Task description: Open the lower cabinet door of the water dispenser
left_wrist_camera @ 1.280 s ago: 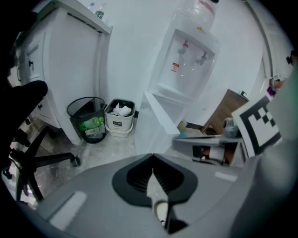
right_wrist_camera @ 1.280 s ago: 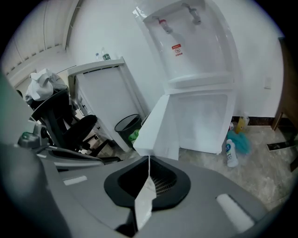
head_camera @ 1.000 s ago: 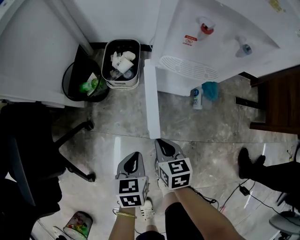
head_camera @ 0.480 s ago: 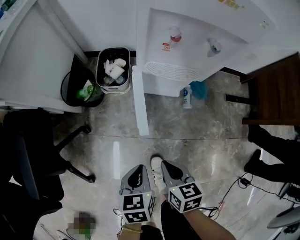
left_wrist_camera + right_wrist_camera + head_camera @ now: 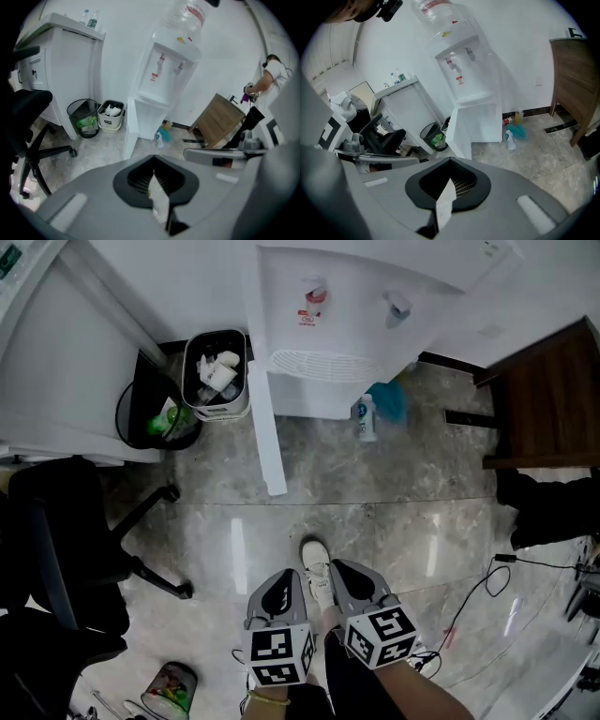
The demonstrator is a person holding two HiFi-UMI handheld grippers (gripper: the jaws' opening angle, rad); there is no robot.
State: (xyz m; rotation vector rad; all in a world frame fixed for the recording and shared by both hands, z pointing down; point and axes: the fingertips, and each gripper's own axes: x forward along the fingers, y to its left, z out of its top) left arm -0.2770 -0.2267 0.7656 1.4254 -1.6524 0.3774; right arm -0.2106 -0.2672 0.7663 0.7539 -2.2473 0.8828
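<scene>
The white water dispenser point(image 5: 337, 324) stands at the top of the head view, and its lower cabinet door point(image 5: 265, 437) hangs swung out over the floor on its left side. Both grippers are low in that view, well back from the door. My left gripper point(image 5: 283, 576) and right gripper point(image 5: 341, 565) are side by side, both shut with nothing held. In the left gripper view the open door point(image 5: 130, 126) lies far beyond the shut left gripper point(image 5: 152, 172). The right gripper view shows the door point(image 5: 459, 133) open beyond the shut right gripper point(image 5: 449, 180).
A white bin of rubbish point(image 5: 216, 371) and a black mesh bin point(image 5: 155, 413) stand left of the door. A spray bottle point(image 5: 363, 418) and teal cloth point(image 5: 386, 399) lie by the dispenser's base. Office chair point(image 5: 66, 540) at left, wooden furniture point(image 5: 544, 399) right, cable point(image 5: 469, 606) on floor.
Both grippers have drawn back from the door's edge toward the bottom of the head view and risen. The door stays swung open.
</scene>
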